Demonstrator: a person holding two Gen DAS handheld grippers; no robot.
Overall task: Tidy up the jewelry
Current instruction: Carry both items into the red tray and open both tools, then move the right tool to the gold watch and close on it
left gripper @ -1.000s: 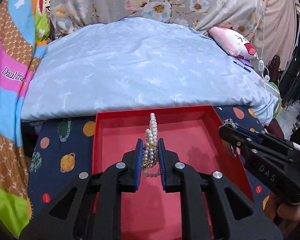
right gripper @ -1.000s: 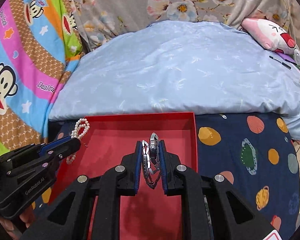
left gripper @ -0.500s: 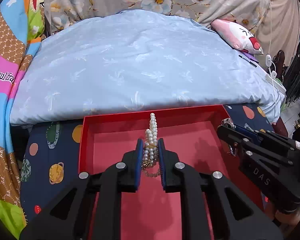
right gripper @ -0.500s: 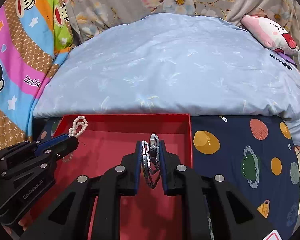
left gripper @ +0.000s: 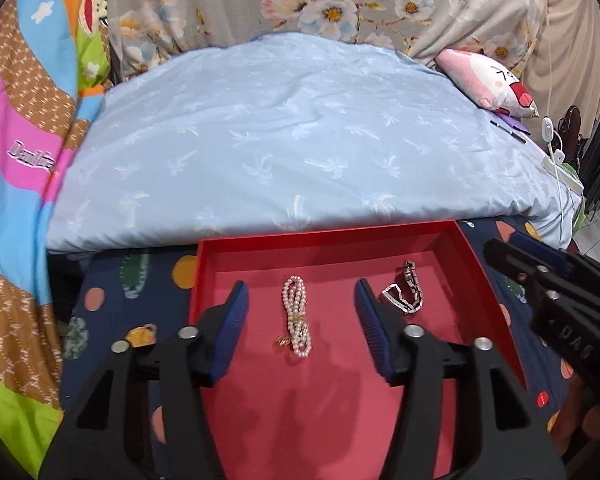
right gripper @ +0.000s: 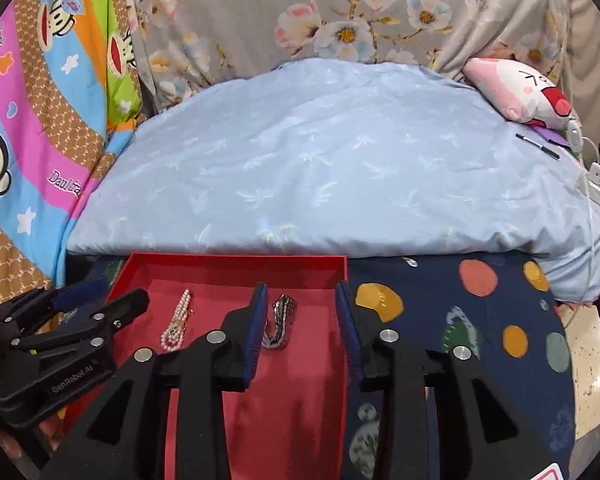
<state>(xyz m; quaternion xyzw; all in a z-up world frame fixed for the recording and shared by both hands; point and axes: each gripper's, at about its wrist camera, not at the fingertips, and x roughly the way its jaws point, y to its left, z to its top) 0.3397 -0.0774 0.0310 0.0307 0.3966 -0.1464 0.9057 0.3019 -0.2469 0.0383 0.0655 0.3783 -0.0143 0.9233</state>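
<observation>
On the left claw's (right gripper: 100,304) black body I could read "GenRobot AI", and on the right claw's (left gripper: 520,256) body "DAS"; the striped cartoon blanket (right gripper: 40,140) carried the word "Daulira", cut off at its edge. Only my right wrist view showed the monkey faces on that blanket. From the left wrist view, the left claw (left gripper: 300,304) stood spread and opening, its blue pads clear of the pearl necklace (left gripper: 297,316) lying on the floor of the red tray (left gripper: 324,240) between them. The right claw (right gripper: 300,320) was opening too, and the metal watch bracelet (right gripper: 281,322) lay in the tray just beside its left pad; whether that pad touched it I couldn't tell.
</observation>
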